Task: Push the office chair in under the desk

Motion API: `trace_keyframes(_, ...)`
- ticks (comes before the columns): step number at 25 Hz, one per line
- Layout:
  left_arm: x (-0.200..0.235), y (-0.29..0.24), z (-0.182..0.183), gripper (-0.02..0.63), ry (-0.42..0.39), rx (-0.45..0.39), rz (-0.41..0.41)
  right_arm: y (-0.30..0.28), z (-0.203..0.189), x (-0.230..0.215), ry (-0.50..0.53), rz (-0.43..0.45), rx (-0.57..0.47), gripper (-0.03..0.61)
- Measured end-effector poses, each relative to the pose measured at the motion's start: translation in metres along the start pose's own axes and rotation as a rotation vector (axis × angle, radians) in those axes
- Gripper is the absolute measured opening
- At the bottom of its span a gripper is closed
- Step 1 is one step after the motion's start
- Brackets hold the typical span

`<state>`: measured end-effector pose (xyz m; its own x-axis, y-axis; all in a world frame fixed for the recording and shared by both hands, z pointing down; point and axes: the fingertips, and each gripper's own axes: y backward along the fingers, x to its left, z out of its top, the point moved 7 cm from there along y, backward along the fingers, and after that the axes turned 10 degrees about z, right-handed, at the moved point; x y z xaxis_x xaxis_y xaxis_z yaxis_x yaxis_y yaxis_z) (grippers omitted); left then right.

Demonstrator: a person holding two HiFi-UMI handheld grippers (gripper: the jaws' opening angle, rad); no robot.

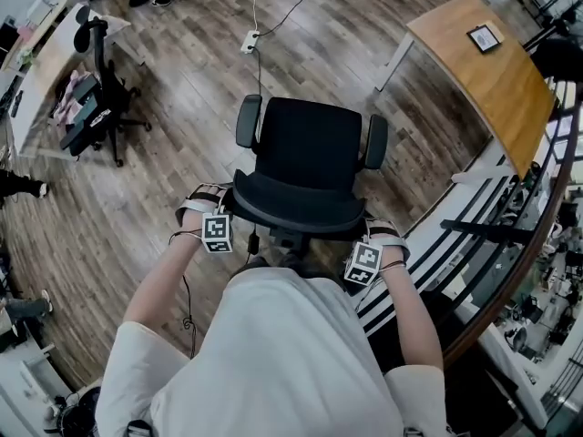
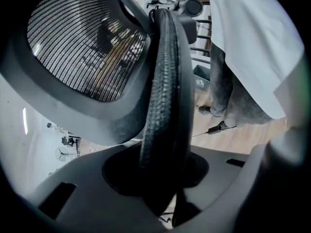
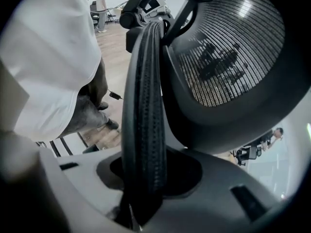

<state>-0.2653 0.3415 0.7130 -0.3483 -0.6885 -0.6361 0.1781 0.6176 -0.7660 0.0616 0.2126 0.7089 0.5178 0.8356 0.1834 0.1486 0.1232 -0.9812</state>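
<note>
A black office chair [image 1: 305,153] stands in front of me, its seat facing away toward the wooden desk [image 1: 483,80] at the upper right. My left gripper [image 1: 221,215] is at the left edge of the backrest and my right gripper [image 1: 369,242] at the right edge. In the left gripper view the padded rim [image 2: 163,81] of the mesh backrest [image 2: 82,42] runs down between the jaws of the left gripper [image 2: 160,198], which is clamped on it. The right gripper [image 3: 141,203] holds the opposite rim [image 3: 146,106] the same way, beside the mesh [image 3: 228,47].
A tablet [image 1: 484,36] lies on the desk. A power strip [image 1: 250,40] and its cable lie on the wood floor beyond the chair. A second black chair [image 1: 96,98] stands by a white desk [image 1: 41,62] at the left. A striped railing [image 1: 474,217] runs along the right.
</note>
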Motion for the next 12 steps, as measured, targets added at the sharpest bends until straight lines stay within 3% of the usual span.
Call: trace_keyframes(12,0.028,-0.022,0.013,0.12,0.043,0.021,0.016,-0.005,-0.02,-0.046,-0.033,-0.032,-0.015,0.132)
